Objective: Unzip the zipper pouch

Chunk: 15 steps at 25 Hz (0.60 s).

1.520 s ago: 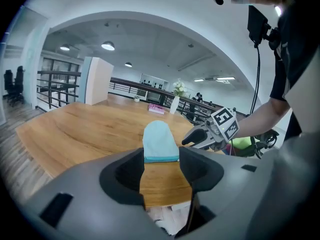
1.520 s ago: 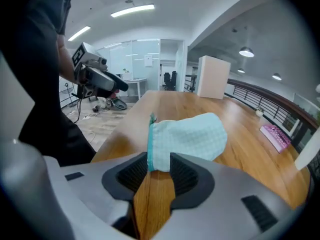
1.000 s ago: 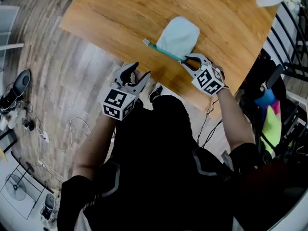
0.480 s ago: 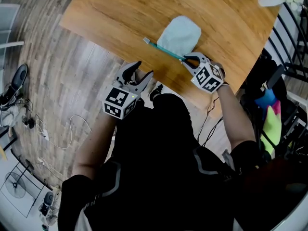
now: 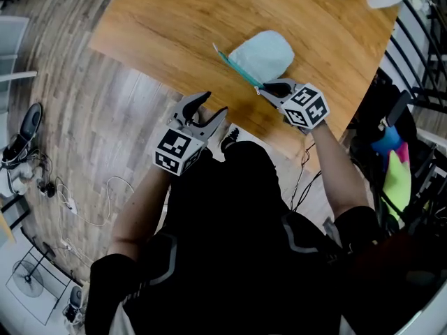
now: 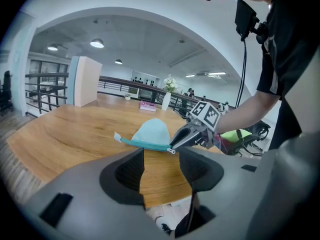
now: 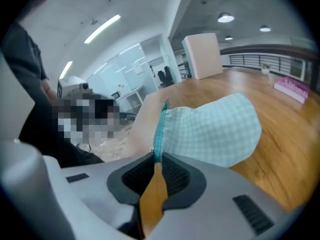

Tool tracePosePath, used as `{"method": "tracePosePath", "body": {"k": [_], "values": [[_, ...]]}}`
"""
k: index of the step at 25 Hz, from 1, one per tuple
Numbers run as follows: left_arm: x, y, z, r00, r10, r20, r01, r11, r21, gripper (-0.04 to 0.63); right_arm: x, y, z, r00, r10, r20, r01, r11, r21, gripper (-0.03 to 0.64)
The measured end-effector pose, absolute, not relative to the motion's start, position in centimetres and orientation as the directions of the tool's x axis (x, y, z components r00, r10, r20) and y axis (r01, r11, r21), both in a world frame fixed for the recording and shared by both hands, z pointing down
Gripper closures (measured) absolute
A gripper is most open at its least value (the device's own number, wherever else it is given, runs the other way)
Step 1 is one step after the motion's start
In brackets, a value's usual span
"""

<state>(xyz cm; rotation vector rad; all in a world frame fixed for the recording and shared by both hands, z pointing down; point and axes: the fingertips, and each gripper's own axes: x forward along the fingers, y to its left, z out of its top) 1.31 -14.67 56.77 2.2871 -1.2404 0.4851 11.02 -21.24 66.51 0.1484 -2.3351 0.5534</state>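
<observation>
near: left tool [image 5: 211, 105] spread, empty, just off the desk's [image 5: 174, 19] near edge | right tool [image 5: 261, 89] over that edge, jaws closing on the zipper pouch [image 5: 264, 56] at its teal zip end | pouch lies flat farther in on the desk | we judge zip not yet opened; whole pull remains

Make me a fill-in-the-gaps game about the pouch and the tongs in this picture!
1. The table under the pouch is made of ____.
2. The right tongs are closing, with the end of the pouch's teal ____ between them.
3. The left tongs are wide open and hold ____.
Missing words: wood; zipper; nothing.
</observation>
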Motion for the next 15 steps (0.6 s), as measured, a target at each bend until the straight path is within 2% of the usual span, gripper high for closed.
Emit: {"method": "tracePosePath", "body": {"k": [7,12,15], "values": [[0.0,-16.9,54.8,0.488,-0.689,0.536,-0.861,-0.482,0.162,0.370,9.7,-21.7,62.7,-0.784,0.034,0.620,-0.371,0.775,-0.512,0.560],[0.3,-18.4,52.1,0.549,-0.668,0.502,-0.811,-0.571,0.128,0.370,8.8,-22.4,58.5,-0.825,-0.041,0.564,-0.420,0.712,-0.562,0.561],[1.0,-19.2,50.2,0.578,-0.663,0.476,-0.772,-0.633,0.055,0.370,8.4,-22.5,56.3,-0.838,-0.088,0.539,-0.440,0.693,-0.572,0.561]]}}
